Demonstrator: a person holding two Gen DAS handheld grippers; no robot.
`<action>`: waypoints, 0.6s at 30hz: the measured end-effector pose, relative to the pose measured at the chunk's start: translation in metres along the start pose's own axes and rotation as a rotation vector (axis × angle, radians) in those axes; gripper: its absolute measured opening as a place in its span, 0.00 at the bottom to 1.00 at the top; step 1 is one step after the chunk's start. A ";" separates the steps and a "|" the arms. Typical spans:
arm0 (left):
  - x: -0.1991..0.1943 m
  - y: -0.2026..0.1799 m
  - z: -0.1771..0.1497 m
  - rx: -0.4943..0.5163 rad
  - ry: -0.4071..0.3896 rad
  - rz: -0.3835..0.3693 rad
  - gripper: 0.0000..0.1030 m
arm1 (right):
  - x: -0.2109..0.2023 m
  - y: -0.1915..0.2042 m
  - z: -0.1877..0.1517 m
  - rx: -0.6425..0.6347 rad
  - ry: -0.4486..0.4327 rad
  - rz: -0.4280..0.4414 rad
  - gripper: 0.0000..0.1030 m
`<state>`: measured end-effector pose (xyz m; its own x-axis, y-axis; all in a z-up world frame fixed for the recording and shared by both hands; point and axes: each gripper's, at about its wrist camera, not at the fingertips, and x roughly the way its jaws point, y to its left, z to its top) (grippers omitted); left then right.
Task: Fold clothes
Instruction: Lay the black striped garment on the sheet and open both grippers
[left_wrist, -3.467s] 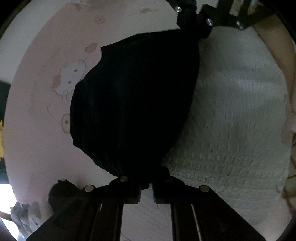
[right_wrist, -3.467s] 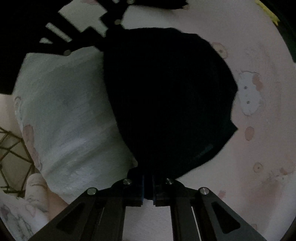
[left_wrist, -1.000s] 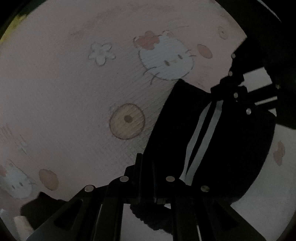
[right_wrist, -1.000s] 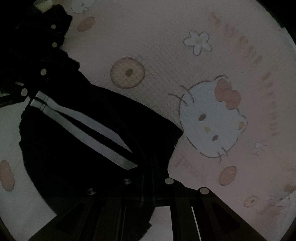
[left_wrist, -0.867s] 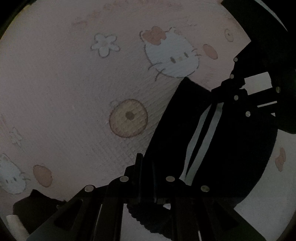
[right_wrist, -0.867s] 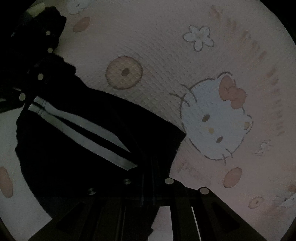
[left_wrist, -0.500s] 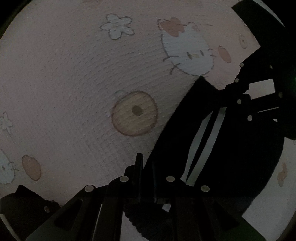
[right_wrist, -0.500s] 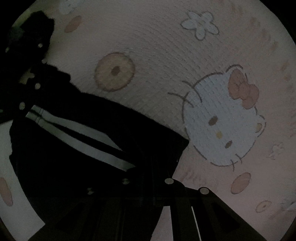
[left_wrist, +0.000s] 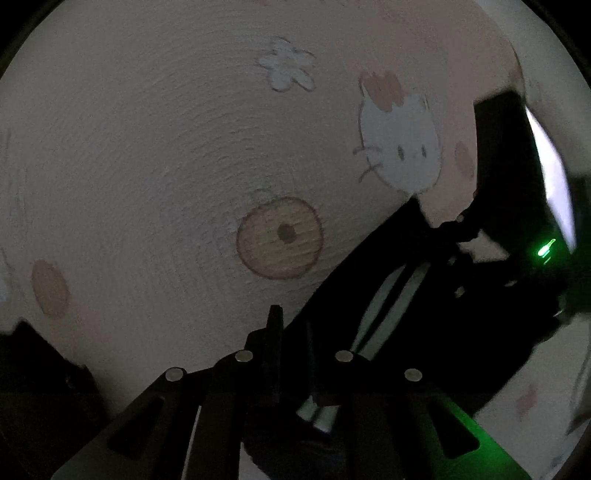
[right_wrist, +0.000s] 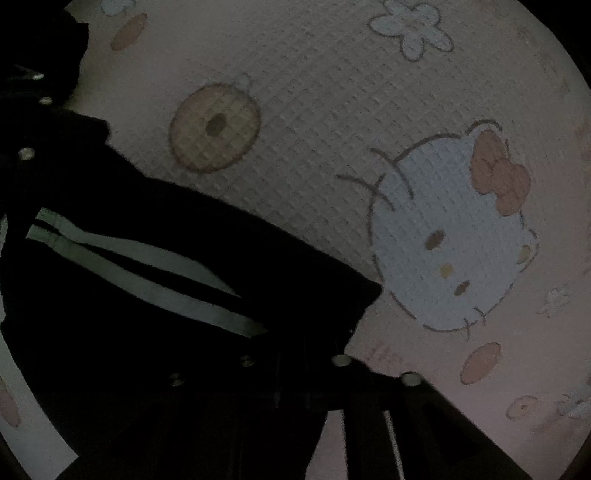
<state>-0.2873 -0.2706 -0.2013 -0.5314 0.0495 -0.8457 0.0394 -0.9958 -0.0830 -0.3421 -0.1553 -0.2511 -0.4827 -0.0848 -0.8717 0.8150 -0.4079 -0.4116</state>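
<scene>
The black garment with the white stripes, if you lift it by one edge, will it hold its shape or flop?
The garment will likely flop: its outline on the sheet looks soft. Probably light, since it lies thin and flat.

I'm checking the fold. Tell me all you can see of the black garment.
The black garment is dark fabric with two pale stripes running side by side. It lies folded on the pink cartoon-print sheet. One corner sits between the opening jaws of the right gripper; the left gripper, also opening, is at another edge.
</scene>
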 end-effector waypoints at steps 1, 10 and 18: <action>-0.001 0.004 0.002 -0.036 0.019 -0.007 0.30 | -0.002 0.000 0.000 0.009 -0.008 -0.036 0.53; -0.052 0.030 -0.010 -0.244 0.000 -0.084 0.78 | -0.050 -0.005 -0.017 0.130 -0.050 -0.098 0.75; -0.076 0.010 -0.027 -0.245 -0.005 -0.034 0.78 | -0.097 0.010 -0.037 0.093 -0.027 -0.139 0.75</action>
<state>-0.2235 -0.2818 -0.1517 -0.5404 0.0818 -0.8374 0.2253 -0.9448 -0.2377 -0.2751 -0.1178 -0.1809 -0.5978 -0.0456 -0.8004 0.7074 -0.4996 -0.5000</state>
